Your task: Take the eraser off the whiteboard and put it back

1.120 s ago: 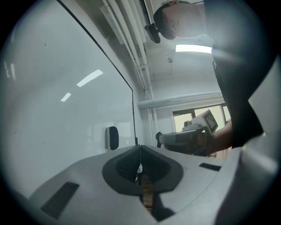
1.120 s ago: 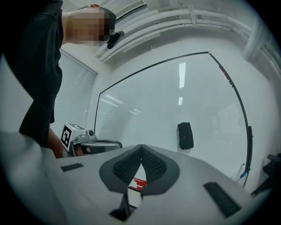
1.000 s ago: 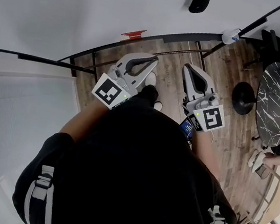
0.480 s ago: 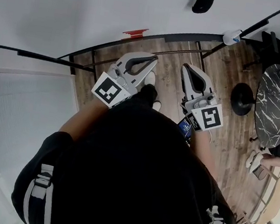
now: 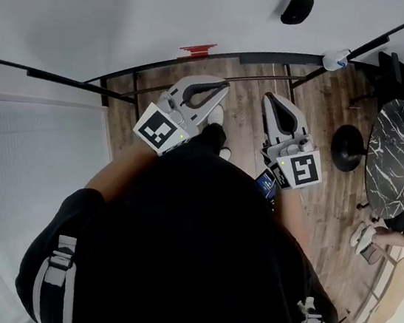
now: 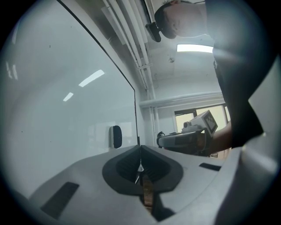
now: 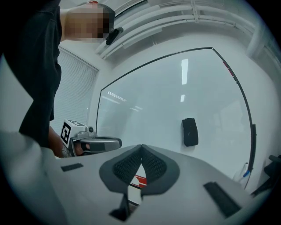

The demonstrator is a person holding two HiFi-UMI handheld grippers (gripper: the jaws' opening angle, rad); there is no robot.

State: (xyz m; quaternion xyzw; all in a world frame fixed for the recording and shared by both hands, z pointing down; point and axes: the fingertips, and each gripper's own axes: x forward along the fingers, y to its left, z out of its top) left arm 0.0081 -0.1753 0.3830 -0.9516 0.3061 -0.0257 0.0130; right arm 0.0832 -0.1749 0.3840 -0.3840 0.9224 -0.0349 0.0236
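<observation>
Eraser: the black eraser [image 5: 296, 8] sits on the right part of the whiteboard [image 5: 133, 13], far from both claws.
Left claw: the left claw [image 6: 140, 149] is closed tip to tip, with nothing between its jaws.
Right claw: the right claw [image 7: 141, 147] is closed and empty too. It is held just beside the left one, with the eraser ahead of it and slightly to the right.
Person: a person in a black top [image 5: 189, 252] stands near the board, one claw in each hand.
Board edge: a small red item [image 5: 195, 49] lies at the board's lower edge, left of the eraser.
Floor: the wooden floor [image 5: 329, 108] shows beneath both claws.
</observation>
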